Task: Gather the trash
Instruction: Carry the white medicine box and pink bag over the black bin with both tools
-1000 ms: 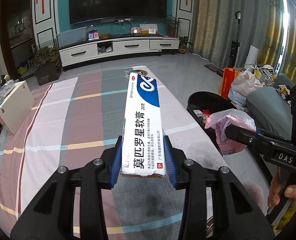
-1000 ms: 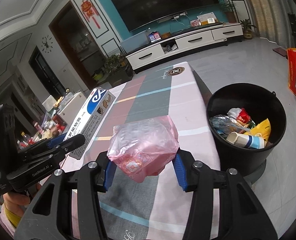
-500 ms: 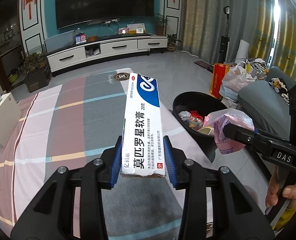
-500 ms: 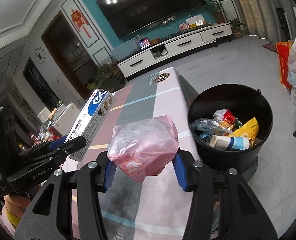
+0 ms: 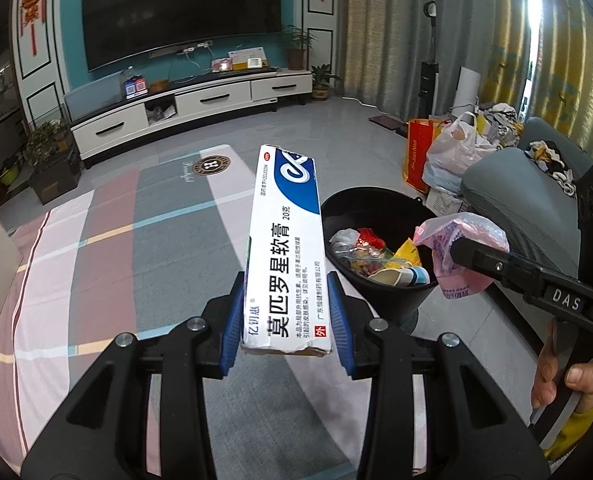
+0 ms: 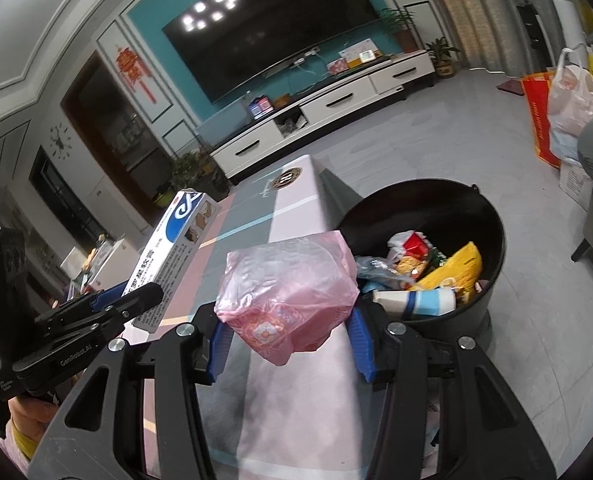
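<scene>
My left gripper [image 5: 287, 320] is shut on a long white and blue ointment box [image 5: 286, 248], held in the air above the table's right part. The box also shows in the right wrist view [image 6: 172, 264]. My right gripper [image 6: 290, 340] is shut on a crumpled pink plastic bag [image 6: 288, 292], which shows in the left wrist view [image 5: 462, 252] too. A black trash bucket [image 6: 492, 216] stands on the floor beside the table's right edge, holding wrappers and a paper cup. It is ahead and to the right of both grippers, also seen in the left wrist view [image 5: 368, 204].
The table carries a pink, grey and white striped cloth [image 5: 108, 264]. A grey sofa [image 5: 512, 192], a red bag [image 5: 418, 152] and white plastic bags [image 5: 454, 148] stand right of the bucket. A white TV cabinet [image 5: 192, 108] is at the far wall.
Both grippers have moved right toward the bucket, each keeping its item. The bucket now shows larger and closer in both views.
</scene>
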Tool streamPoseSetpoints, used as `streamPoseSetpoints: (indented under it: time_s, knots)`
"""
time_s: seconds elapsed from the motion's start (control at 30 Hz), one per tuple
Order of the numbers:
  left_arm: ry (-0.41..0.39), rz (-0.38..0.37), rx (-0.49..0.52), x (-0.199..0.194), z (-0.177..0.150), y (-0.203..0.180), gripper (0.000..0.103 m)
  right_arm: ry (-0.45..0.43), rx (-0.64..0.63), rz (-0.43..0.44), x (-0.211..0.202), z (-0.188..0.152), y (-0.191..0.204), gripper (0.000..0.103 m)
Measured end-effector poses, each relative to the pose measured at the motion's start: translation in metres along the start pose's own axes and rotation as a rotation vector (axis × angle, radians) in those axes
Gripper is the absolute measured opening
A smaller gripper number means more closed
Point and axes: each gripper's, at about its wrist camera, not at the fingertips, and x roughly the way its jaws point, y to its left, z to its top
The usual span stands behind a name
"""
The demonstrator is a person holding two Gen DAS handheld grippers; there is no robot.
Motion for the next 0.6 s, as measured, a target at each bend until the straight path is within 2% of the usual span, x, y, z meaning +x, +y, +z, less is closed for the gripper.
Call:
streamPoseSetpoints:
  time_s: [0.3, 0.6]
  knots:
    - [0.026, -0.068, 0.043, 0.029, 0.012, -0.023, 0.04, -0.027, 0.077, -0.061, -0.001, 0.003, -0.038, 0.05]
    - [0.078, -0.128, 0.089, 0.074, 0.03, -0.057, 0.04, -0.023, 0.125, -0.097, 0.01, 0.006, -0.069, 0.05]
